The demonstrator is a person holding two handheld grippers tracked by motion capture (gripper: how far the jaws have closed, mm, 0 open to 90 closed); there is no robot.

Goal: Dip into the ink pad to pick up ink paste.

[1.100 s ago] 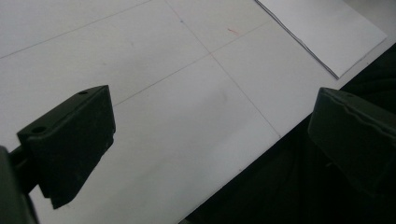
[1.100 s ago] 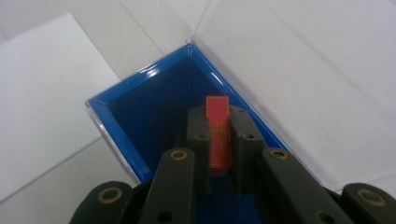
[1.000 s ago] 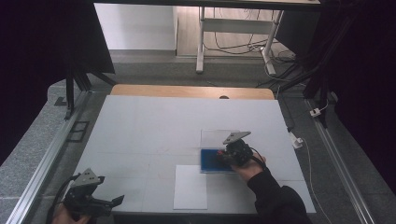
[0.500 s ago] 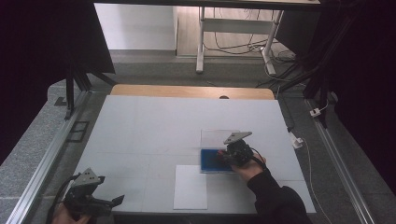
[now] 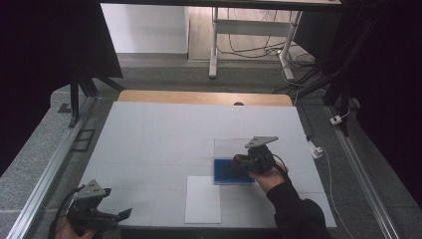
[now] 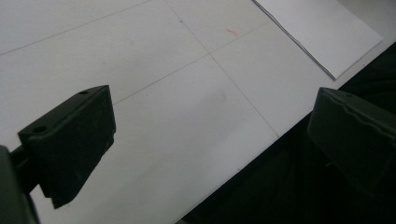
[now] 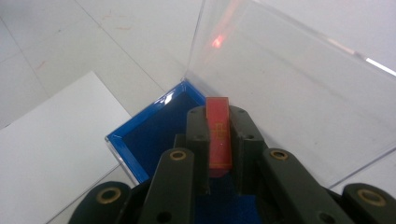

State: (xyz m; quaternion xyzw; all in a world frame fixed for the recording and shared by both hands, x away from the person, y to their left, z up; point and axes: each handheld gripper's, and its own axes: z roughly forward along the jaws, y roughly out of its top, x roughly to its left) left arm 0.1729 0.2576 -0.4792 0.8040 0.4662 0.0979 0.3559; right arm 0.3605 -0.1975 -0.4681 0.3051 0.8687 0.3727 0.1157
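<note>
A small flat red piece [image 7: 218, 135] stands on edge between the jaws of my right gripper [image 7: 218, 116], which is shut on it. It hangs just over a shallow box with a blue lining [image 7: 149, 135] whose clear lid [image 7: 289, 79] stands raised behind it. From above, the right gripper [image 5: 242, 162] sits at the right end of the blue box [image 5: 229, 171], the clear lid [image 5: 230, 147] beyond it. My left gripper [image 5: 117, 215] rests at the table's front left corner, open, with nothing between its fingers [image 6: 74, 140].
A white sheet [image 5: 203, 199] lies flat at the front of the white table [image 5: 164, 129], just left of the blue box; the same white sheet [image 6: 317, 32] shows past the left gripper. The table's front edge runs under the left gripper's jaws.
</note>
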